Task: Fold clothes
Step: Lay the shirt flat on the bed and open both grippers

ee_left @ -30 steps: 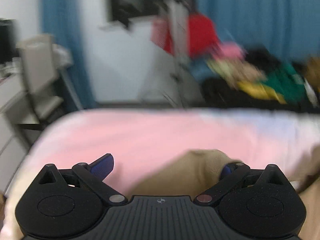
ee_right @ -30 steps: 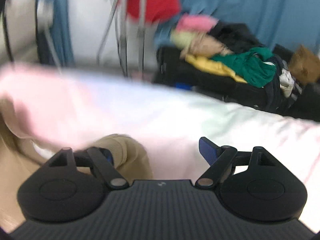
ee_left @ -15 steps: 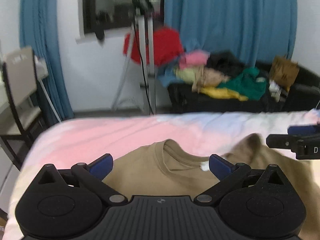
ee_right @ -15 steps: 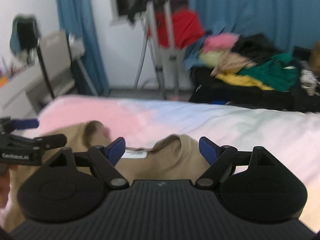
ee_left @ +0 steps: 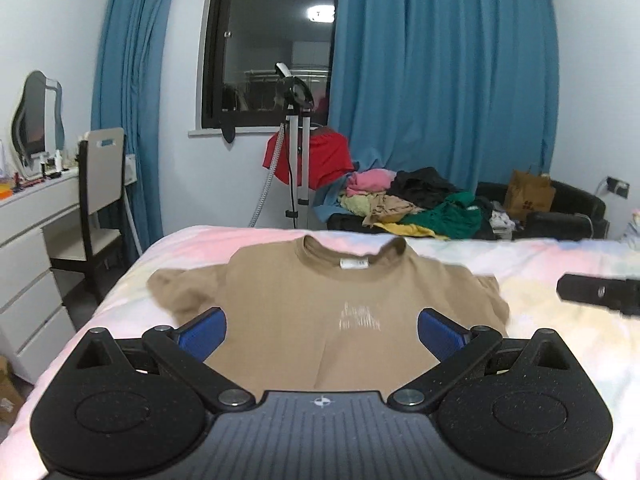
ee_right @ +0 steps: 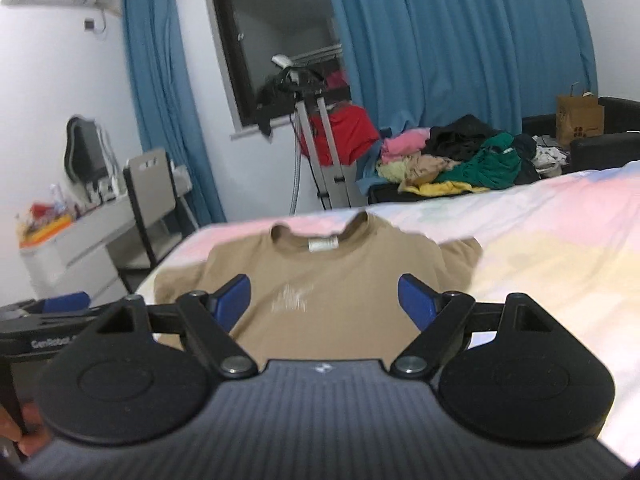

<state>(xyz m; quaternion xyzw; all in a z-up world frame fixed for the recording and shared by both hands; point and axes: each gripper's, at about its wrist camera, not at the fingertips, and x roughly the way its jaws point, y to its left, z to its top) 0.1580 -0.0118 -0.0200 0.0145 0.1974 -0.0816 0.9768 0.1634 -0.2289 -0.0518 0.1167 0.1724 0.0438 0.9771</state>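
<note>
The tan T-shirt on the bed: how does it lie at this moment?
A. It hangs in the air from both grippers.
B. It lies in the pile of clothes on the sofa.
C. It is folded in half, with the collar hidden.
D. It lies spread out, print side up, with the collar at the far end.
D. The tan T-shirt lies spread on the bed, pale print up, collar far; the left gripper and right gripper are open and hold nothing.

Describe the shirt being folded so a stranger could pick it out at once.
Start at the bed with the pastel pink and yellow cover. The tan T-shirt lies spread flat on it, collar toward the window. Unlike the clothes pile behind, it lies alone, with a white neck label and a faint chest print.
</note>
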